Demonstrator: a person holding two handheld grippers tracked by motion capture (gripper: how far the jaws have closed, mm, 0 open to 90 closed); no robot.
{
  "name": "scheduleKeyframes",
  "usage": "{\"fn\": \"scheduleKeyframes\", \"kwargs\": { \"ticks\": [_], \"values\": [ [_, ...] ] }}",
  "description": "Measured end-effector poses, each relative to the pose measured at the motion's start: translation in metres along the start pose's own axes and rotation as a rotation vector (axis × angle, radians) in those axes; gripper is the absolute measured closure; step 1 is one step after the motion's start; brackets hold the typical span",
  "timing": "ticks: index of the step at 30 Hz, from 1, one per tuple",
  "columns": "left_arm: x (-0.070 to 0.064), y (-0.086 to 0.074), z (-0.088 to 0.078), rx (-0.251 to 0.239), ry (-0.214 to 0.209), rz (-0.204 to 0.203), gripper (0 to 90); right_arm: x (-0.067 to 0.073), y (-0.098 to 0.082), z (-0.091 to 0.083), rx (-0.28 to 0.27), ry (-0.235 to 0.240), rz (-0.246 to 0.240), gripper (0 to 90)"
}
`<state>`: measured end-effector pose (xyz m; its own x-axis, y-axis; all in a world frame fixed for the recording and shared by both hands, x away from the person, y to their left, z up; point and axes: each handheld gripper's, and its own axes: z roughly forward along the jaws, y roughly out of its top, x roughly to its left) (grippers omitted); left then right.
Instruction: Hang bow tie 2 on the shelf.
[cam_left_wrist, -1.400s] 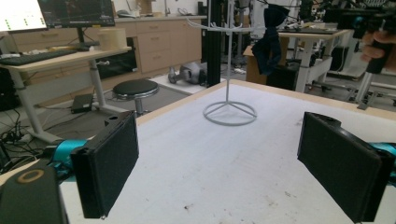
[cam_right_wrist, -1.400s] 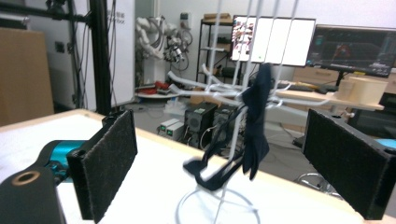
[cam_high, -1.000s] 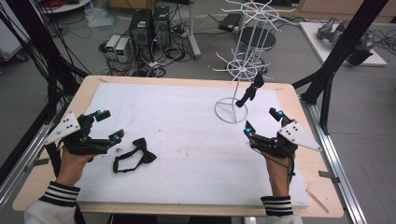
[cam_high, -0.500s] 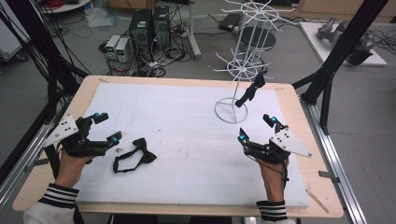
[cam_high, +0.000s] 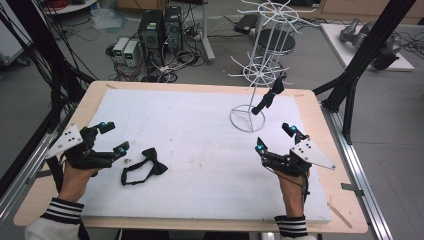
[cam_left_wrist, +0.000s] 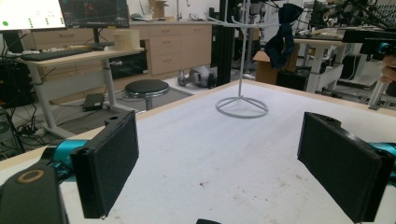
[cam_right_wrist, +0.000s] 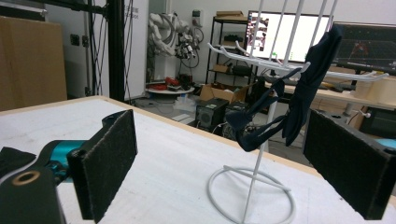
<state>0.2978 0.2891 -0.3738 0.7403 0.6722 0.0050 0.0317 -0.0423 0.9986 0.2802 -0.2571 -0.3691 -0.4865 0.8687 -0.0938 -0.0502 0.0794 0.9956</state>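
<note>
A black bow tie (cam_high: 141, 167) with its strap lies flat on the white mat, just right of my left gripper (cam_high: 114, 137), which is open and holds nothing. A second dark bow tie (cam_high: 267, 98) (cam_right_wrist: 299, 100) hangs from a low arm of the white wire rack (cam_high: 256, 75) (cam_left_wrist: 241, 100) at the back right. My right gripper (cam_high: 274, 139) stands open in front of the rack's base ring (cam_right_wrist: 252, 189), with empty space between its pads. In the left gripper view the hanging tie (cam_left_wrist: 281, 39) shows far off, past the open jaws.
The white mat (cam_high: 200, 135) covers most of the wooden table (cam_high: 320, 107). Black frame posts (cam_high: 362, 60) rise beside the right edge, and a metal rail (cam_high: 357, 165) runs along it. Computers and cables (cam_high: 160, 35) sit on the floor behind the table.
My right gripper has drawn back from the rack toward the near side and turned a little left. The left gripper and the bow tie on the mat have stayed put.
</note>
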Motion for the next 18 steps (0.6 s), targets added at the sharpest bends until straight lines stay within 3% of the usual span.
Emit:
{"fn": "scheduleKeyframes", "kwargs": {
  "ticks": [10, 18],
  "values": [
    [-0.001, 0.005, 0.003, 0.022, -0.005, 0.012, 13.0, -0.001, 0.0, -0.002, -0.003, -0.001, 0.008, 9.8],
    [-0.001, 0.013, 0.009, 0.041, -0.054, 0.033, 12.7, -0.001, 0.002, -0.004, -0.009, -0.005, 0.0, 9.8]
  ]
}}
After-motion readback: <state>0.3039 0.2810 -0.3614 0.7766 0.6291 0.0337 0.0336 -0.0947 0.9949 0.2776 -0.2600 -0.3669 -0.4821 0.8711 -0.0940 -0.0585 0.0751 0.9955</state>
